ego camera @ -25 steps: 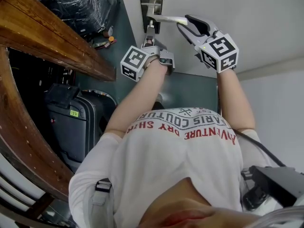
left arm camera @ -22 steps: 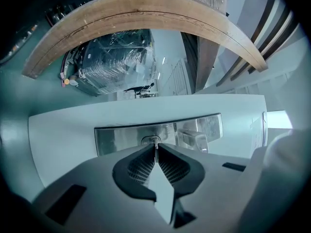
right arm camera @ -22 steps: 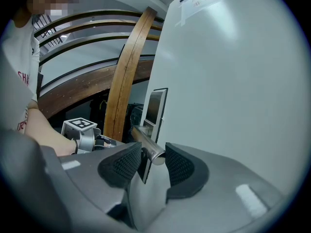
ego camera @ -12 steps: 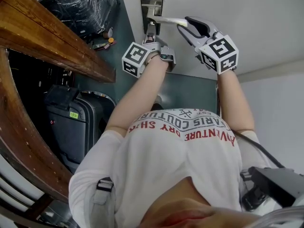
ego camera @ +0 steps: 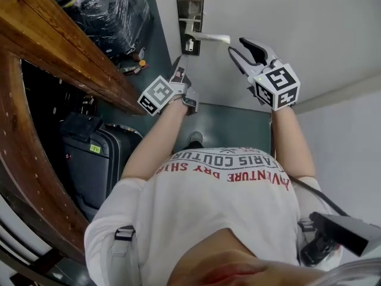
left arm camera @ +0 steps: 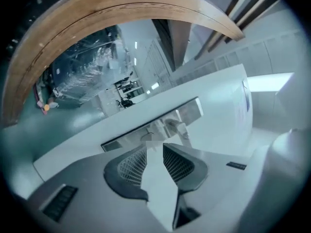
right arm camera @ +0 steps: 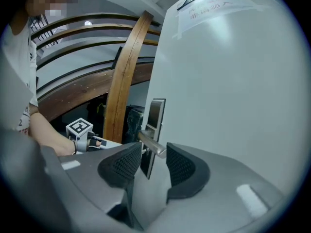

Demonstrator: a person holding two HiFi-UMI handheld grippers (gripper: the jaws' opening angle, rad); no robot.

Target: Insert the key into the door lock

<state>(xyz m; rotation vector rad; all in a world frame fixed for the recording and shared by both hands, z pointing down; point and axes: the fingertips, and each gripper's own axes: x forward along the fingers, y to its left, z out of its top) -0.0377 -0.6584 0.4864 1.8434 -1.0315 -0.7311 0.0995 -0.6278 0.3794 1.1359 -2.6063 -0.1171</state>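
The steel lock plate (ego camera: pixel 190 18) with its lever handle (ego camera: pixel 209 37) is set in the white door (ego camera: pixel 286 16). A small bright piece at the keyhole (ego camera: pixel 189 43) under the handle looks like the key, but it is too small to be sure. My left gripper (ego camera: pixel 180 64) hangs a short way below the keyhole, jaws slightly apart, with nothing clearly held. In the left gripper view the lock plate (left arm camera: pixel 160 123) lies just past the left gripper (left arm camera: pixel 154 147). My right gripper (ego camera: pixel 245 47) stands open just right of the handle's end. The handle (right arm camera: pixel 153 146) shows beyond the right gripper (right arm camera: pixel 154 155).
A curved wooden beam (ego camera: pixel 65 46) runs along the left. A dark suitcase (ego camera: pixel 89 159) and plastic-wrapped bags (ego camera: pixel 107 5) lie beyond it. A paper notice (right arm camera: pixel 214 4) is taped high on the door. The person's white T-shirt (ego camera: pixel 226 201) fills the lower head view.
My left gripper has drawn back down and to the left from the keyhole. My right gripper has come away from the handle's end, a little lower.
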